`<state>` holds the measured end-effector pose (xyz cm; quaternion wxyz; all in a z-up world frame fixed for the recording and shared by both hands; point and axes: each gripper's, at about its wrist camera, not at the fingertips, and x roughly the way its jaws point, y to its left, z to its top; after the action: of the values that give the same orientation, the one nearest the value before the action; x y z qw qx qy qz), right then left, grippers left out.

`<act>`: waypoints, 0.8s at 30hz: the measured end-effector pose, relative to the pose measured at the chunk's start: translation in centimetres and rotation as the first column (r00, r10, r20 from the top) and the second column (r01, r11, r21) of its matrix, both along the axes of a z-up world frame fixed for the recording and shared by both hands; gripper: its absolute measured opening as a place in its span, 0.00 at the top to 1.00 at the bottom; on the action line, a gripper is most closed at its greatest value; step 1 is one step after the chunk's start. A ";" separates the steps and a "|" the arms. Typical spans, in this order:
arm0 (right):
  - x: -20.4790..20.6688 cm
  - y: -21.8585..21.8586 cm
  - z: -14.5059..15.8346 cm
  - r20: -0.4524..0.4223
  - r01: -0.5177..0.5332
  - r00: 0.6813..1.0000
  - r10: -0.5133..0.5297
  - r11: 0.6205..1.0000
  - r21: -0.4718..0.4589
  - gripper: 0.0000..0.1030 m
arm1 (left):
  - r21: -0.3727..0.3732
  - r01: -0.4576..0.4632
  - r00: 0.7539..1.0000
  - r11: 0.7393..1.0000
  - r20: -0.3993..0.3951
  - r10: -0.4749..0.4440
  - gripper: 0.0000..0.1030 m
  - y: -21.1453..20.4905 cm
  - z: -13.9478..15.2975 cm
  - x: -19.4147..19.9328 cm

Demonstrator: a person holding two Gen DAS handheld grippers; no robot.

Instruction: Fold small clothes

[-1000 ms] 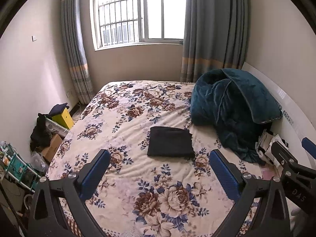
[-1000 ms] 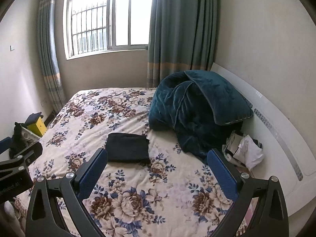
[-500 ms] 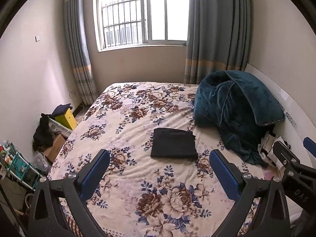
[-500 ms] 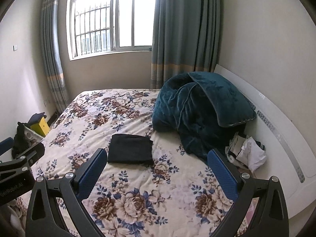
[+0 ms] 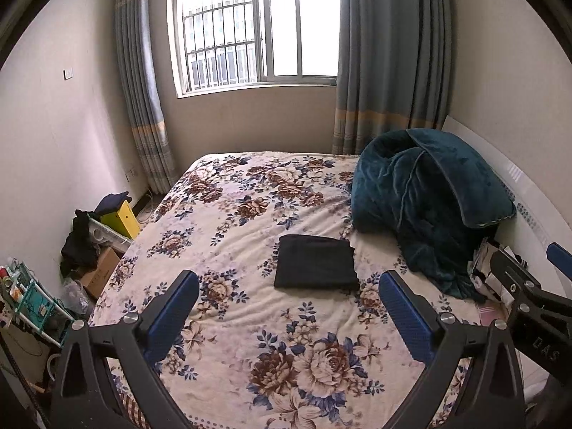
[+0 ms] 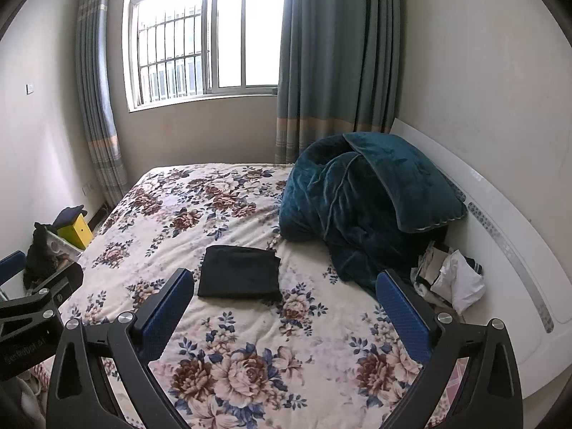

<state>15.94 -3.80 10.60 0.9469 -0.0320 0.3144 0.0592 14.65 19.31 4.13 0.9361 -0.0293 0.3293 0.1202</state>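
The black garment (image 5: 316, 266) is folded into a flat, neat rectangle, a little wider than deep, with plain dark cloth and no visible print. It lies on the floral bedsheet (image 5: 250, 321), about mid-bed. Its edges are fairly straight, and the far right corner shows a slight layered lip. The teal blanket (image 5: 422, 200) is heaped just beyond its right side, near but not touching.
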 end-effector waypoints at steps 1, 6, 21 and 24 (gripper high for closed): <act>0.0 0.0 0.0 0.001 0.000 1.000 0.000 1.000 0.001 0.00 | 0.001 -0.002 1.000 1.000 0.003 0.002 0.00 0.0 0.0 -0.2; 0.2 0.4 0.1 0.004 -0.003 1.000 0.003 1.000 0.001 0.00 | 0.003 -0.009 1.000 1.000 0.010 0.009 0.00 0.1 0.1 -0.4; 0.2 0.6 0.2 0.005 -0.004 1.000 0.004 1.000 0.000 0.00 | 0.002 -0.022 1.000 1.000 0.011 0.022 0.00 0.0 0.3 -0.5; 0.2 0.6 0.1 0.006 -0.004 1.000 0.004 1.000 -0.002 0.00 | 0.002 -0.022 1.000 1.000 0.012 0.022 0.00 -0.1 0.3 -0.5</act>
<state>16.09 -3.21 10.74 0.9478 -0.0335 0.3113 0.0607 14.18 19.26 4.40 0.9367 -0.0325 0.3230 0.1309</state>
